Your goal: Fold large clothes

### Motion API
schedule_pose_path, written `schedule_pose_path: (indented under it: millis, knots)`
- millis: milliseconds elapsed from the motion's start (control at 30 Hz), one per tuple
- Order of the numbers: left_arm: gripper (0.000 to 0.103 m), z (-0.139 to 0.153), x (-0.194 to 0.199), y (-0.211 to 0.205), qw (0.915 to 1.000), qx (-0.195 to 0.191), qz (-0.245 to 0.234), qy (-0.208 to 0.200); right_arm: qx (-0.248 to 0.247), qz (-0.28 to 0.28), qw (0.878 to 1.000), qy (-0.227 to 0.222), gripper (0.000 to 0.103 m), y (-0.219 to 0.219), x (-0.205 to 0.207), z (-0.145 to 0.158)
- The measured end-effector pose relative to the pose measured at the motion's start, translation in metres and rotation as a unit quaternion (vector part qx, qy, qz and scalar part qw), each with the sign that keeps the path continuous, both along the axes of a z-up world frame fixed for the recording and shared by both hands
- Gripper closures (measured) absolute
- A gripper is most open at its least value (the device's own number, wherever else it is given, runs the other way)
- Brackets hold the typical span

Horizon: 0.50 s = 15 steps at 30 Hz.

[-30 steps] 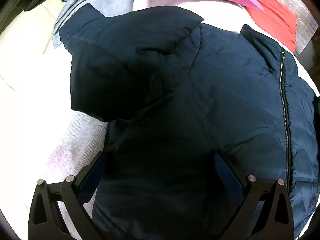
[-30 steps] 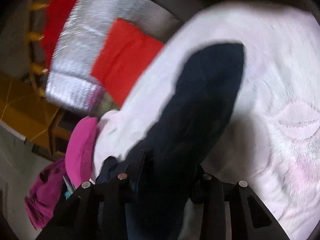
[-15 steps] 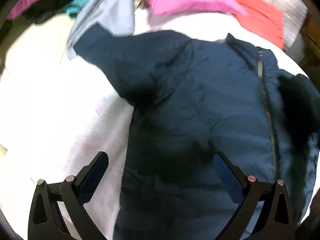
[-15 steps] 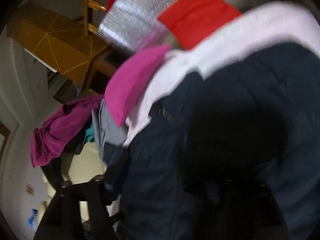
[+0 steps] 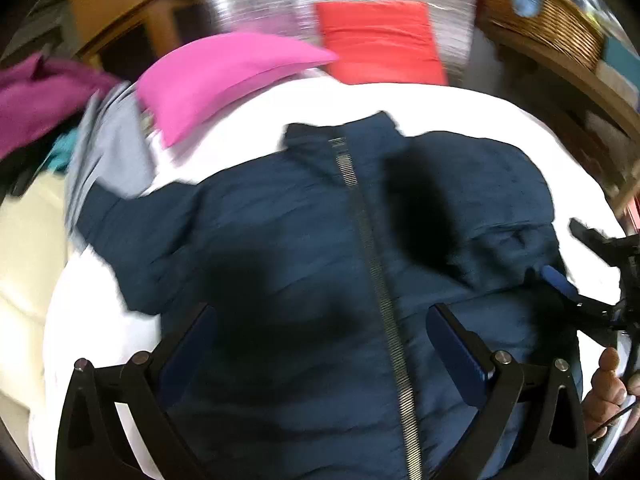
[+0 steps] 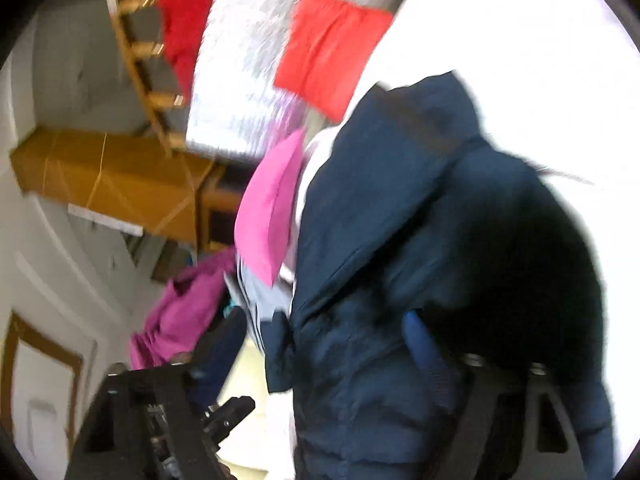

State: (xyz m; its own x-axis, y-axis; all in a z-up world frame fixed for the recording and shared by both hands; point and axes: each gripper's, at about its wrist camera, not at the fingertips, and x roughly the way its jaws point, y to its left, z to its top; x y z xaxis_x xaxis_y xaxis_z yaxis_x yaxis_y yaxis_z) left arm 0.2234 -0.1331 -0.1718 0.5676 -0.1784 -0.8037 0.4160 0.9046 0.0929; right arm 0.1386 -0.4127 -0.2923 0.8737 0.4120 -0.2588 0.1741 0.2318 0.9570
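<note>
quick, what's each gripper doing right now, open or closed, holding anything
Left gripper: open, jaws spread wide over the navy jacket, holding nothing.
Right gripper: open, jaws apart around the jacket's edge, not clamped on it.

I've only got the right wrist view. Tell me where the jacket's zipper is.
Observer: The zipper runs closed down the middle of the jacket, with the collar at the far end.
Operator: Report the left gripper.
Observer: The left gripper is open above the jacket front, one finger on each side of the zipper.
Operator: Now describe the sleeve on the left side.
Observer: That sleeve lies spread outward, its end beside the grey garment.
</note>
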Motion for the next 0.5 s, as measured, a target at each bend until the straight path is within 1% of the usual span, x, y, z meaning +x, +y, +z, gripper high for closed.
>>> schedule_pose_path:
  millis: [67,100,133,200,267,300,333,400,467,500]
  knots:
    - [0.0,-0.003,0.007,-0.031,0.9995,0.023,-0.018,-0.012,0.013,-0.009,0.999,0.029,0.064,-0.01,-0.001,-0.018]
    - [0.0,-0.002,0.005,-0.039,0.9991,0.03,-0.022,-0.019,0.017,-0.008,0.999,0.037,0.068,-0.012,0.0,-0.023]
    - [0.0,-0.001,0.005,-0.051,0.9986,0.036,-0.029,-0.027,0.024,-0.003,0.999,0.044,0.076,-0.013,0.002,-0.029]
    - [0.0,-0.003,0.007,-0.076,0.9967,0.051,-0.043,-0.047,0.03,0.002,0.998,0.052,0.082,-0.014,0.005,-0.038]
    - [0.0,-0.006,0.008,-0.095,0.9935,0.071,-0.054,-0.071,0.038,0.0,0.997,0.061,0.092,-0.017,0.008,-0.045]
    - [0.0,-0.009,0.01,-0.106,0.991,0.086,-0.059,-0.084,0.044,0.001,0.997,0.069,0.095,-0.022,0.007,-0.049]
    - [0.0,-0.01,0.01,-0.113,0.9893,0.096,-0.062,-0.091,0.046,0.001,0.996,0.076,0.101,-0.022,0.008,-0.053]
    - [0.0,-0.018,0.013,-0.126,0.9855,0.114,-0.071,-0.103,0.05,0.005,0.996,0.078,0.103,-0.022,0.009,-0.058]
    - [0.001,-0.028,0.017,-0.137,0.9792,0.139,-0.076,-0.127,0.049,0.011,0.996,0.078,0.103,-0.023,0.009,-0.059]
    - [0.009,-0.032,0.02,-0.139,0.9771,0.149,-0.076,-0.131,0.048,0.014,0.996,0.079,0.103,-0.022,0.009,-0.059]
